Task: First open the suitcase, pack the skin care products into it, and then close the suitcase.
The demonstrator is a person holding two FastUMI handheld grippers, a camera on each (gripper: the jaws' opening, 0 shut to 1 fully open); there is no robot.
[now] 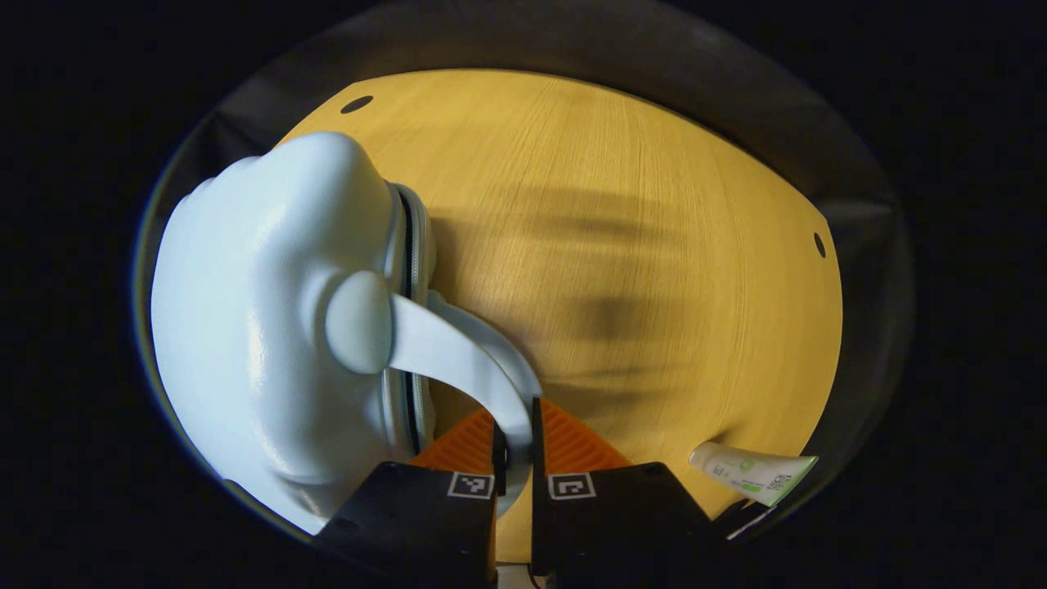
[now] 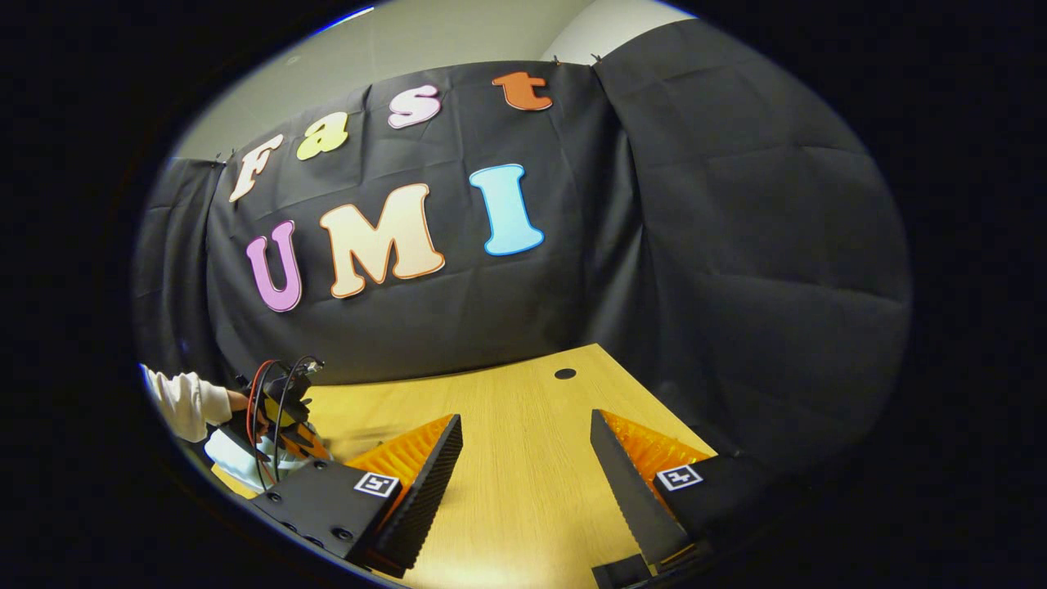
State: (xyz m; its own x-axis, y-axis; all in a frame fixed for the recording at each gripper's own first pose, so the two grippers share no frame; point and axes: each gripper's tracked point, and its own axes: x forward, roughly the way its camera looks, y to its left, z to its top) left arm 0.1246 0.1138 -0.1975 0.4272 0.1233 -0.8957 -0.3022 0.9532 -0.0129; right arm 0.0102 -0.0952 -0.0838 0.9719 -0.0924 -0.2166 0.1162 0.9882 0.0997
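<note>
While my left gripper has its jaws closed narrow on the suitcase handle, the pale blue suitcase lies zipped shut on the table beyond, a skin care tube off to the side. My right gripper hangs over bare table, jaws wide, a sleeve farther off.

Glossy plastic suitcase; wood-grain table.

Closed pale-blue suitcase on table; skincare tube well apart.
</note>
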